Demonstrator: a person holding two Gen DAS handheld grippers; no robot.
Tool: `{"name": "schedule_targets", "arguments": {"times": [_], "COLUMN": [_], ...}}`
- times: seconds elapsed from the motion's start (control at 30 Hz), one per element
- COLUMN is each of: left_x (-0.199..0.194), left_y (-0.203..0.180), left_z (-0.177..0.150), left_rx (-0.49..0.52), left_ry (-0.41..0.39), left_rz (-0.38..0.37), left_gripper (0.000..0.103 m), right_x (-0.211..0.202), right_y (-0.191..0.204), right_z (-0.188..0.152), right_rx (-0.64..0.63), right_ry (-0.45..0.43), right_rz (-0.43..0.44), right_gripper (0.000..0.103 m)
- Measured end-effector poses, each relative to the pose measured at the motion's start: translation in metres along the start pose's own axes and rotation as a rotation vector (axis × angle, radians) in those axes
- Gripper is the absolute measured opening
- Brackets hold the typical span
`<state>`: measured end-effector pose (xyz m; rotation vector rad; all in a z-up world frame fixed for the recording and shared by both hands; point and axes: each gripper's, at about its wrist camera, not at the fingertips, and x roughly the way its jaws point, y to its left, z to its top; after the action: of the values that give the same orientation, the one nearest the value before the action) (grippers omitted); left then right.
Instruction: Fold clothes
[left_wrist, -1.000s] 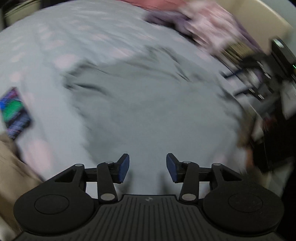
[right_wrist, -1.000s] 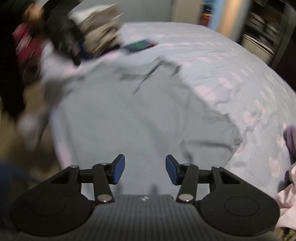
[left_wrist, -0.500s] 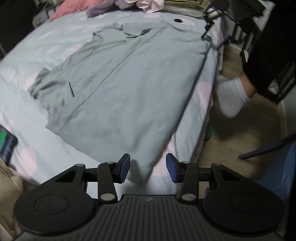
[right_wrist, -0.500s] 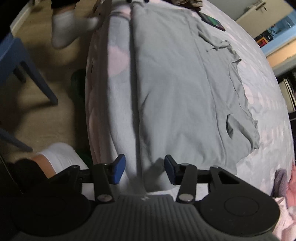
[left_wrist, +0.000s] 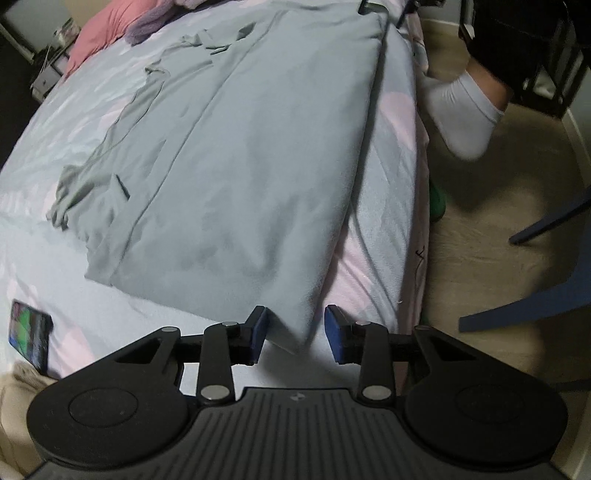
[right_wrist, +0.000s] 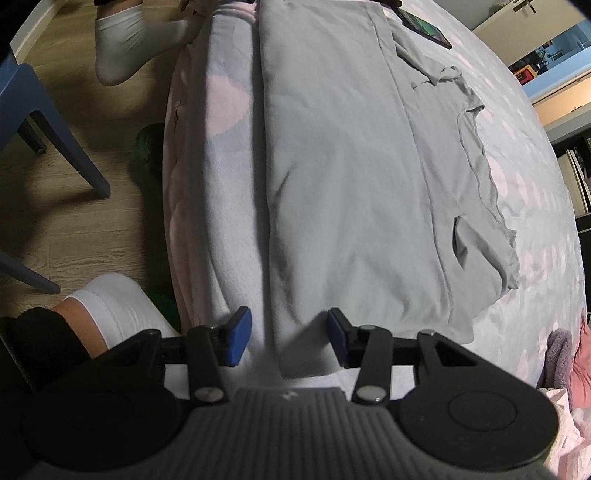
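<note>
Blue pads on the left gripper stand wide apart, and the near corner of the grey shirt points into the gap between them without being pinched; the pose reads as lined up so that closing would take that corner. The right gripper is likewise spread wide, its pads either side of the shirt's opposite near corner, where the cloth edge runs straight away from the claw. Holding one tool at each end of the same long edge would, I judge, let both corners rise together and keep the fold even.

Outward from the claws, the shirt lies flat along the near side of the bed, its long straight edge just inside the mattress rim. A lengthwise crease runs through the body, and on the far side a sleeve and the collar area lie rumpled, so it looks partly doubled over; whether more folds are due I cannot settle.

Farther off, a phone lies on the sheet to the left in the left view, apart from the shirt. The person's socked foot stands on the floor to the right beside the bed, near a blue chair
</note>
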<state>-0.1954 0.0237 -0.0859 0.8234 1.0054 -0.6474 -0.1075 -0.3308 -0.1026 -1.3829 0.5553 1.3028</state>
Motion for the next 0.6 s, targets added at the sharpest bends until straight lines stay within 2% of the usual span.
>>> {"name": "schedule_targets", "arguments": {"times": [0.1,0.17,0.3,0.4,0.6], "left_x": [0.0,0.001,0.005,0.006,0.004], "left_y": [-0.006,-0.008,0.001,0.006,0.011], "left_z": [-0.001,-0.001,0.002,0.006,0.009], "left_rx": [0.083,0.103,0.03,0.022,0.04], "left_ry": [-0.01,-0.004,0.03,0.045,0.048], "left_rz": [0.024,0.035,0.025,0.01,-0.024], "left_gripper": [0.033,0.033,0.033,0.032,0.019], "right_x": [0.001,0.002,0.006,0.007,0.007], "right_y": [0.0,-0.001,0.001,0.002,-0.003], "right_z": [-0.001,-0.002,-0.005,-0.006,-0.006], "right_rx": [0.003,0.008,-0.006,-0.027,-0.054], "right_ry": [0.003,0.003,0.006,0.007,0.02], "right_rz": [0.003,0.003,-0.008,-0.021,-0.039], "right_gripper": [0.048,0.048,0.048,0.046,0.036]}}
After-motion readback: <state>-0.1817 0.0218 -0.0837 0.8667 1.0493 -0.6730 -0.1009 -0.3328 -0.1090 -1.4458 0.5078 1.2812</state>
